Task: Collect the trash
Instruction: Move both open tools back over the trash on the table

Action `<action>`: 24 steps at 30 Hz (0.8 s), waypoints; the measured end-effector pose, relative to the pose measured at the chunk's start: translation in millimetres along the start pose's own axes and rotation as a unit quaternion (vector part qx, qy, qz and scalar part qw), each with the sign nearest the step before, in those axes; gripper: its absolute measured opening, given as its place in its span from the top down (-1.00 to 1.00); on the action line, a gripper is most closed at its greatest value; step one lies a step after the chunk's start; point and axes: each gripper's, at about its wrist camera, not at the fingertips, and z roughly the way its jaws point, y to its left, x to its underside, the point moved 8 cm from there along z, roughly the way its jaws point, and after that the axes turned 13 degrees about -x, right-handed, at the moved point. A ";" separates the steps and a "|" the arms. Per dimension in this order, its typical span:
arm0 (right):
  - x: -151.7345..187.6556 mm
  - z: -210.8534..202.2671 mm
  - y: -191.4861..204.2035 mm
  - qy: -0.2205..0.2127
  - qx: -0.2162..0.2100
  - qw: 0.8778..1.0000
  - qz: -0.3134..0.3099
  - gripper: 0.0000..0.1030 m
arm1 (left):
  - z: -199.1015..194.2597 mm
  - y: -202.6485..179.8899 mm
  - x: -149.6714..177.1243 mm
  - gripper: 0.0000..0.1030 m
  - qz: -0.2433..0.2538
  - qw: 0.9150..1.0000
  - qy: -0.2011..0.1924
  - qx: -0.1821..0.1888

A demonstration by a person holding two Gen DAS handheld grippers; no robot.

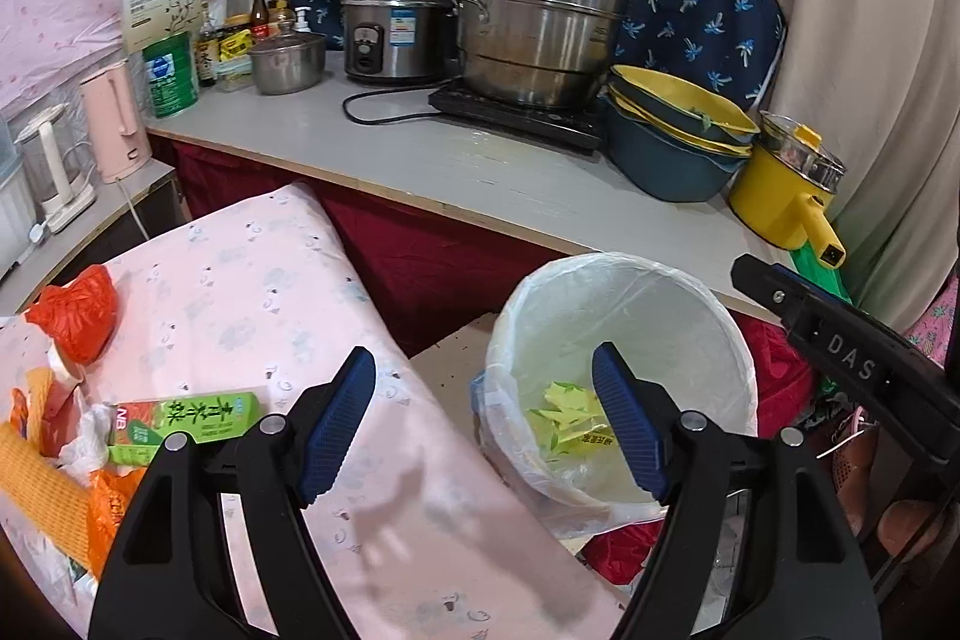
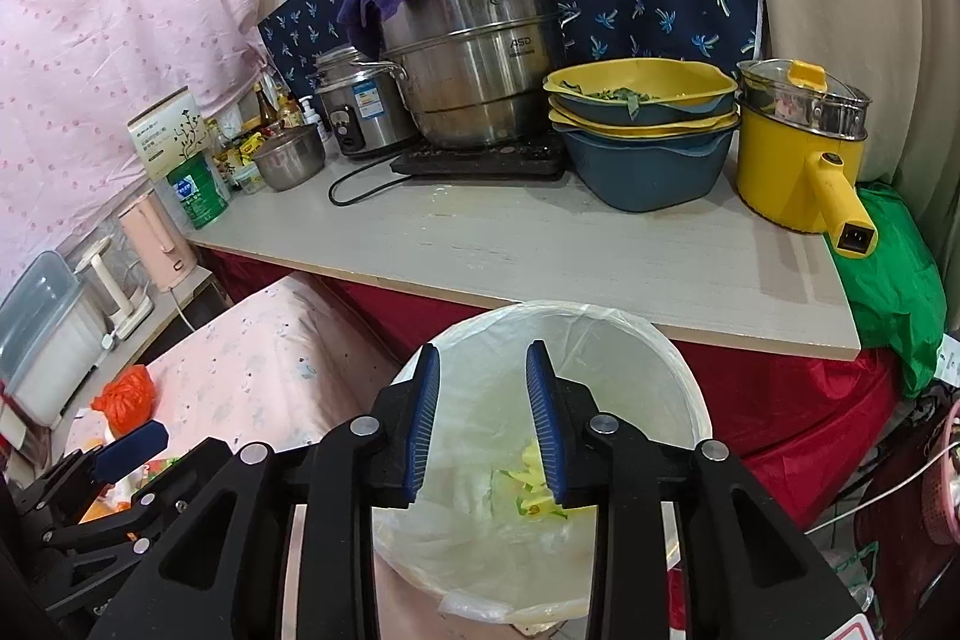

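A round bin [image 1: 690, 340] lined with a white bag stands on the floor by the pink-covered surface [image 1: 252, 292]. Yellow-green paper scraps [image 1: 570, 412] lie inside it. My left gripper [image 1: 483, 421] hangs open and empty over the gap between that surface and the bin. Trash lies at the left: an orange bag [image 1: 75, 313], a green carton [image 1: 186, 418], orange mesh [image 1: 36, 466]. My right gripper [image 2: 485, 421] is open a little above the bin [image 2: 600, 310], with nothing between its pads and the scraps [image 2: 534, 484] below. One of its fingers [image 1: 798, 304] shows at the right in the left wrist view.
Behind the bin runs a grey counter [image 2: 540, 244] with a large steel steamer [image 2: 474, 58], a rice cooker [image 2: 360, 106], stacked yellow-and-blue basins [image 2: 648, 148] and a yellow electric pot [image 2: 798, 166]. Kettles [image 1: 114, 118] stand on a low shelf at the left. Red cloth hangs under the counter.
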 end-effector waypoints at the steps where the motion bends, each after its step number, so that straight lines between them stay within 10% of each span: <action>1: -0.2 -1.3 2.6 -0.001 0.000 1.000 -0.002 0.38 | -1.7 3.4 -0.3 -0.38 -0.002 1.000 -0.002 -0.002; 24: 61.6 -22.8 132.7 0.037 -0.102 0.992 -0.068 0.15 | -72.3 120.3 63.1 -0.45 -0.064 0.990 0.004 -0.122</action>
